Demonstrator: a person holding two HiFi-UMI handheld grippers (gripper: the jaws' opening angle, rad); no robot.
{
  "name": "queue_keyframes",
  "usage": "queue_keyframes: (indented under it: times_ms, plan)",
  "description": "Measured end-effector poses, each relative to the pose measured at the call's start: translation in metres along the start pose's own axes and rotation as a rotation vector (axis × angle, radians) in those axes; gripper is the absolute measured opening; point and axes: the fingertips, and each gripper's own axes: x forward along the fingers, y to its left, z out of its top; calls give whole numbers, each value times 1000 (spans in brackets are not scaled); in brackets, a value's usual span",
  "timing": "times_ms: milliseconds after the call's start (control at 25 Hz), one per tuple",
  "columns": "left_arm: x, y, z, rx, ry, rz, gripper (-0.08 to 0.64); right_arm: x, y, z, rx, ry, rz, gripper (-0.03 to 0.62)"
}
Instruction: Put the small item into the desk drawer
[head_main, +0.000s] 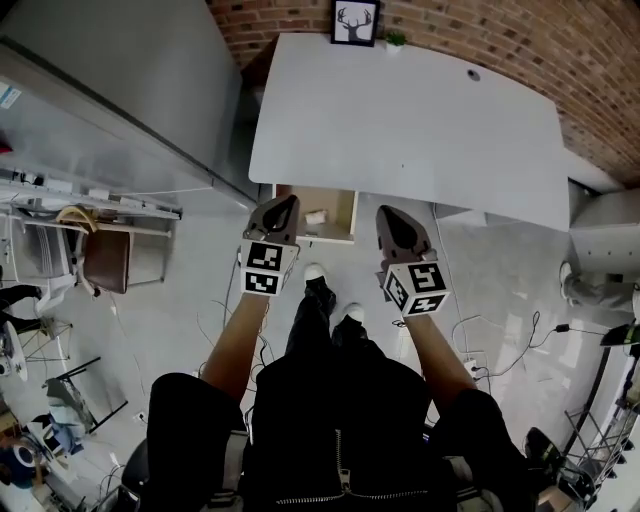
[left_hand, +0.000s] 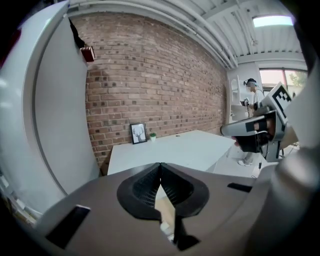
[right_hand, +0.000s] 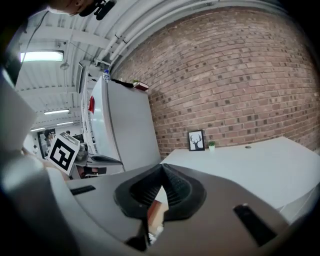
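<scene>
Claw state, left gripper (head_main: 283, 208): clenched, with nothing between the jaws. In the left gripper view its ribbed black pads (left_hand: 150, 187) meet along one seam at the tip (left_hand: 160, 167).

Right gripper (head_main: 392, 218): also clenched and empty. In its own view the jaws (right_hand: 162, 169) close to a single line.

Position of the grippers: both are held side by side in front of the person, apart from each other and above the floor, just in front of the desk's front edge. Each marker cube sits at the wrist end – left (head_main: 264, 268), right (head_main: 417, 288).

Location of the task item: the small item (head_main: 316, 216), pale and block-like, lies inside the desk drawer (head_main: 344, 212). The drawer stands open below the front edge of the white desk (head_main: 400, 120) and shows a wooden interior. The item rests near the middle of the drawer floor. No gripper touches it; in the head view the left gripper's tip overlaps the drawer's left edge.

Surroundings:
- A framed deer picture (head_main: 355, 20) and a small potted plant (head_main: 395, 40) stand at the far edge of the desk, against the brick wall (head_main: 520, 40).
- A tall white appliance (head_main: 120, 90) stands left of the desk.
- The person's white-toed shoes (head_main: 315, 272) are on the pale floor – between the two grippers in the head view.
</scene>
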Motion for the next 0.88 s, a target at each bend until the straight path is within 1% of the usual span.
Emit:
queue_keyframes:
  times_ms: [120, 240, 440, 640, 880]
  plan:
    - [-14, -1, 35, 8, -68, 29, 21, -9, -1, 29, -39, -50, 12, 3]
    - [-26, -2, 60, 28, -111, 50, 20, -21, 1, 53, -54, -98, 17, 3]
    - [-47, -10, 97, 55, -177, 75, 21, -40, -1, 78, -76, -151, 27, 3]
    - [-63, -23, 117, 61, -216, 75, 21, -56, -6, 90, -103, -170, 30, 2]
    - [-76, -35, 127, 60, -240, 94, 21, -75, -12, 101, -111, -206, 22, 0]
